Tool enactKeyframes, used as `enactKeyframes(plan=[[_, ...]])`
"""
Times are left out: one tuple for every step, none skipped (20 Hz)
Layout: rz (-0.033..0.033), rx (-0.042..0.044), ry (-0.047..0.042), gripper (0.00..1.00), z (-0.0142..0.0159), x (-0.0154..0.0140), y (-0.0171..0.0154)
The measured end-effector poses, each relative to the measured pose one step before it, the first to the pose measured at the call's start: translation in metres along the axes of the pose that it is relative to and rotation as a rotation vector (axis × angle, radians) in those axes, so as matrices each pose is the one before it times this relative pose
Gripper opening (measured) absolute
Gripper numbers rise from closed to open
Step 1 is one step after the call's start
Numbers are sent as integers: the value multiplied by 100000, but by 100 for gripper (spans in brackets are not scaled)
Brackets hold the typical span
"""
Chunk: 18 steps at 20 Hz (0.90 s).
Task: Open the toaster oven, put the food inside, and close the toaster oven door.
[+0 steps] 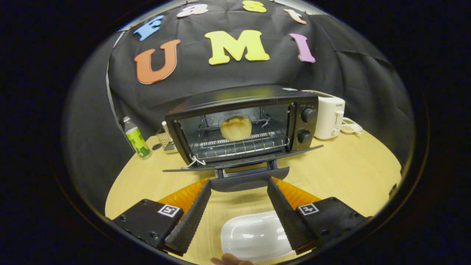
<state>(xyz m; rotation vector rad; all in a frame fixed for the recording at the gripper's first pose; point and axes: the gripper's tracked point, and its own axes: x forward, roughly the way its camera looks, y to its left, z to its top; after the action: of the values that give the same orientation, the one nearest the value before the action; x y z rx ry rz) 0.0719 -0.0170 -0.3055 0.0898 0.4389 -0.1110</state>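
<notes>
The gripper (239, 191) is held low over the near part of the table (349, 173), its fingers (191, 217) spread wide apart with nothing clamped between them. Their tips are seen just short of the handle (250, 182) of the toaster oven door (243, 160), which is folded down flat and juts toward the table's near edge. Whether the tips touch the handle cannot be told from this angle.

The toaster oven (243, 121) is set toward the table's far edge, its mouth open. The food, a pale round bun (236, 127), is seen on the wire rack (239, 143) at the middle of the cavity, with free room on both sides of it.

A white plate (254, 233) lies between the fingers, close to the near edge, and part of a hand (230, 260) is glimpsed just beyond its near rim.

Along the far edge, a green-labelled bottle (137, 139) and a small wire basket (166, 140) are placed left of the oven, and a white toaster (329, 117) right of it. Bare tabletop is left on both sides of the lowered door.
</notes>
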Motion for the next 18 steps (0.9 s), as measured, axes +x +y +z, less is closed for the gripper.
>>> enactKeyframes(plan=[[330, -142, -2030, 100, 583, -3, 128], [223, -436, -1775, 100, 439, 183, 64], [84, -1273, -2095, 100, 624, 149, 123], [-90, -2190, -2136, 100, 542, 252, 79], [-197, -2967, -2458, 100, 608, 298, 120], [-231, -2164, -594, 100, 38, 320, 23], [-549, -361, 884, 100, -205, 217, -49], [498, 1470, 1077, 100, -230, 93, 127], [2108, 2079, 423, 100, -26, -7, 495], [1064, 1036, 216, 100, -58, 1, 170], [-413, 90, 64, 100, -3, -127, -204], [-652, 107, 149, 100, -86, -76, -187], [474, 421, -47, 100, 94, -253, 69], [396, 485, -99, 100, 172, -202, 141], [-397, -65, 52, 100, 102, -286, -220], [-554, -617, -384, 100, 256, -384, -233], [-47, -598, -639, 100, 330, -446, -54], [44, -332, -325, 100, 249, -426, 30]])
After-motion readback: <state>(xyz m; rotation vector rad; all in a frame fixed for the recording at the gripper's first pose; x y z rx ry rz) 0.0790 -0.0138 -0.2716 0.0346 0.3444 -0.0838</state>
